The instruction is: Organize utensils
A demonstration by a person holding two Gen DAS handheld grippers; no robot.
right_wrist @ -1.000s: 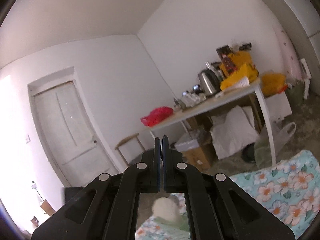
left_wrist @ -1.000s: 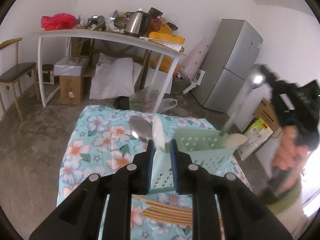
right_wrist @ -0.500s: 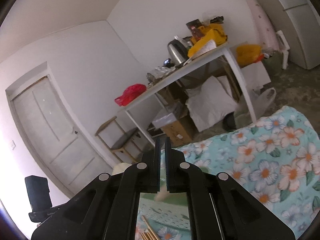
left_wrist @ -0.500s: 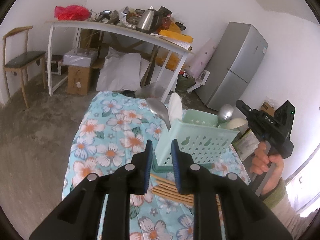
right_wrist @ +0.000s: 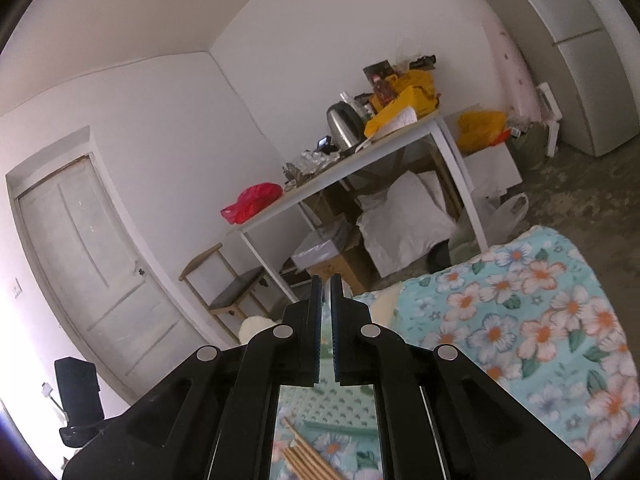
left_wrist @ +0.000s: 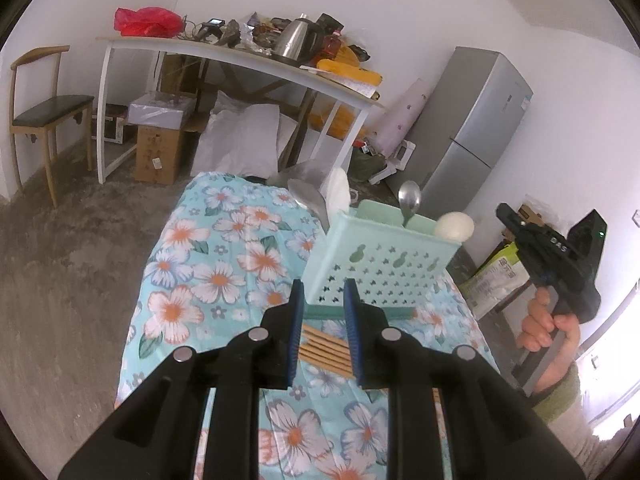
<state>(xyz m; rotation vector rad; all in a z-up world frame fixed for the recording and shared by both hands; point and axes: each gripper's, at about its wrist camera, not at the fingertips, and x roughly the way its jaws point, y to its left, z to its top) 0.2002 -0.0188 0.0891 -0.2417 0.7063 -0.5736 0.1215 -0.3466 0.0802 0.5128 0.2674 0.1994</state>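
Note:
A pale green perforated basket (left_wrist: pixel 380 268) stands on the floral tablecloth (left_wrist: pixel 224 264). Two metal spoons (left_wrist: pixel 410 200) and two white spoons (left_wrist: pixel 454 228) stand in it. Wooden chopsticks (left_wrist: pixel 324 344) lie on the cloth in front of the basket. My left gripper (left_wrist: pixel 324 292) hovers over them, open and holding nothing. A hand holds my right gripper (left_wrist: pixel 552 248) off the table's right side. In the right wrist view the right gripper (right_wrist: pixel 326 280) has its jaws a narrow slit apart with nothing between them. Below it are the basket (right_wrist: pixel 344 404) and the chopsticks (right_wrist: pixel 308 460).
A white table (left_wrist: pixel 240 54) with a kettle (left_wrist: pixel 296 40) and a red bag (left_wrist: pixel 146 20) stands at the back, boxes and white sacks under it. A wooden chair (left_wrist: pixel 44 104) is at the left, a grey fridge (left_wrist: pixel 468 128) at the right.
A second ago the right gripper held a metal spoon above the basket; that spoon now stands in the basket, and the gripper has pulled away to the right. The left gripper drew back from the basket.

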